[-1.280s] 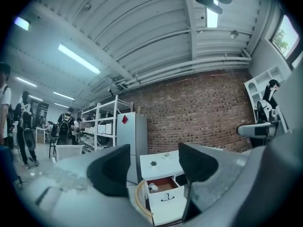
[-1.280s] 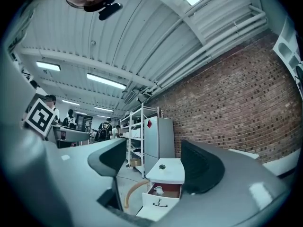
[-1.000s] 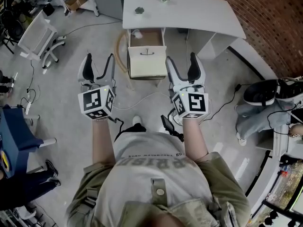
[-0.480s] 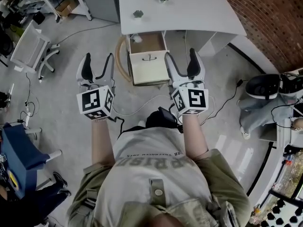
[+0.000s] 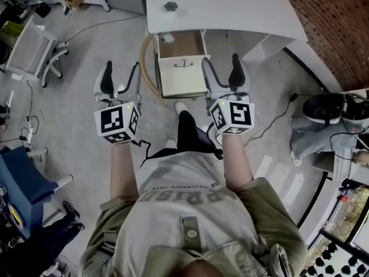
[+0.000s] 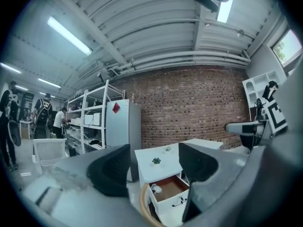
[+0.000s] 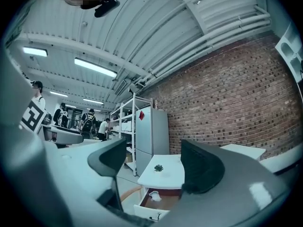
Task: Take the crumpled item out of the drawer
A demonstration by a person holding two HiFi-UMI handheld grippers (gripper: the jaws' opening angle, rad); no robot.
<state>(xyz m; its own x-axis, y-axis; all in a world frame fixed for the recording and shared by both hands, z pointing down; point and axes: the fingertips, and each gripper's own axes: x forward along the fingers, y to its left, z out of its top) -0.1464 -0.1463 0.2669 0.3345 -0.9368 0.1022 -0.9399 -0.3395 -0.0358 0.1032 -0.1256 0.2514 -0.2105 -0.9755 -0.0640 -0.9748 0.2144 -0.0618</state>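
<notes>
A white desk (image 5: 230, 10) has an open drawer (image 5: 183, 68) with a brown floor. A small white crumpled item (image 5: 168, 38) lies in the drawer's back left corner; it also shows as a white crumpled item (image 6: 155, 189) in the left gripper view and a crumpled item (image 7: 154, 196) in the right gripper view. My left gripper (image 5: 120, 81) is open, held short of the drawer to its left. My right gripper (image 5: 221, 77) is open too, just right of the drawer front. Both hold nothing.
Two small green plants (image 5: 170, 6) sit on the desk top. A round wooden hoop (image 5: 147, 68) leans left of the drawer. A white chair (image 5: 31, 51) stands at far left, cables (image 5: 161, 126) cross the floor, and a black helmet-like object (image 5: 323, 105) lies at right.
The person has stepped forward, one leg now showing between the grippers; the desk and drawer sit closer in view. Both grippers stay open and level.
</notes>
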